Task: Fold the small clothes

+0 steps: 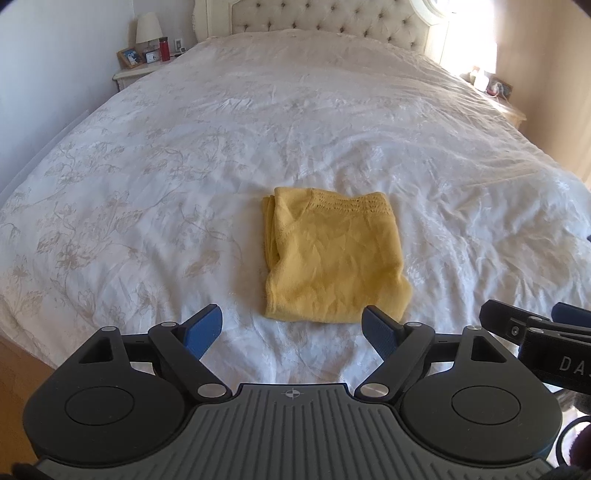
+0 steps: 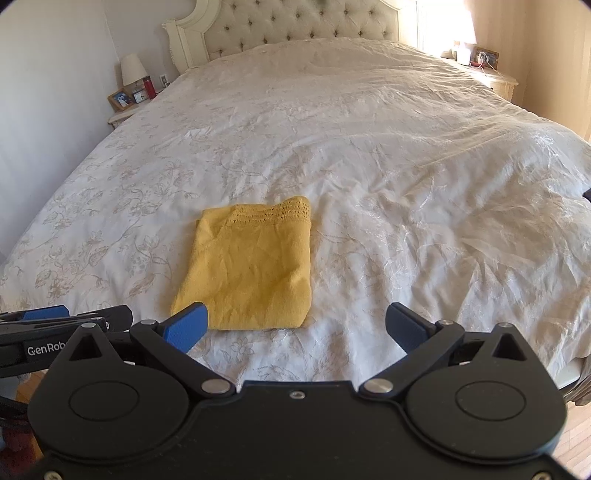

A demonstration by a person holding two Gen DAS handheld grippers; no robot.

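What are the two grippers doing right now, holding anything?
Left gripper: open, holding nothing.
Right gripper: open, holding nothing; the folded yellow garment lies free on the bed.

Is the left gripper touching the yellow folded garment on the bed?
Apart. The left wrist view shows the left gripper open, with white bedspread between its jaws and the yellow garment.

Bed [image 1: 332,122] with tufted headboard [image 1: 325,18], covered by a wrinkled white floral-patterned bedspread [image 2: 406,184]. A folded yellow garment [image 1: 330,258] lay flat directly on the bedspread near the foot edge, its openwork band toward the headboard.
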